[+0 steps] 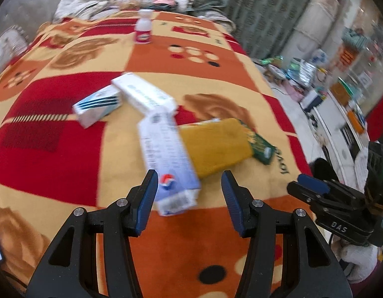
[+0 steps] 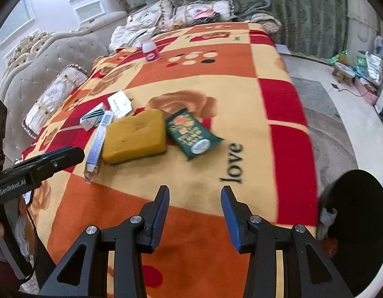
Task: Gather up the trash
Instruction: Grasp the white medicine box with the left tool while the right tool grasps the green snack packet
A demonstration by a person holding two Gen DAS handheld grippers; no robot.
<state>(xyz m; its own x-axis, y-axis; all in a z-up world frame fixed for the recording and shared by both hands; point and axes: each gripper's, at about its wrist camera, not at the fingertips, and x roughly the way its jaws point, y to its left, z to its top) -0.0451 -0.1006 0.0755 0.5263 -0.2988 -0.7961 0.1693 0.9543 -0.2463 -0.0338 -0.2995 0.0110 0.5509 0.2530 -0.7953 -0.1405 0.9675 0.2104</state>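
- Left tongs (image 1: 189,186) hang spread and empty over a patterned blanket (image 1: 67,173) on a bed, with the near end of a long white carton (image 1: 166,154) lying between their tips.
- Right tongs (image 2: 195,201) are likewise parted, gripping nothing, above bare blanket.
- The litter lies mid-bed: a yellow sponge (image 2: 134,136) touching the carton, a green packet (image 2: 191,134) just beside it, two small boxes (image 1: 99,106) behind.
- A white bottle (image 1: 143,28) stands upright, well apart, toward the pillows.
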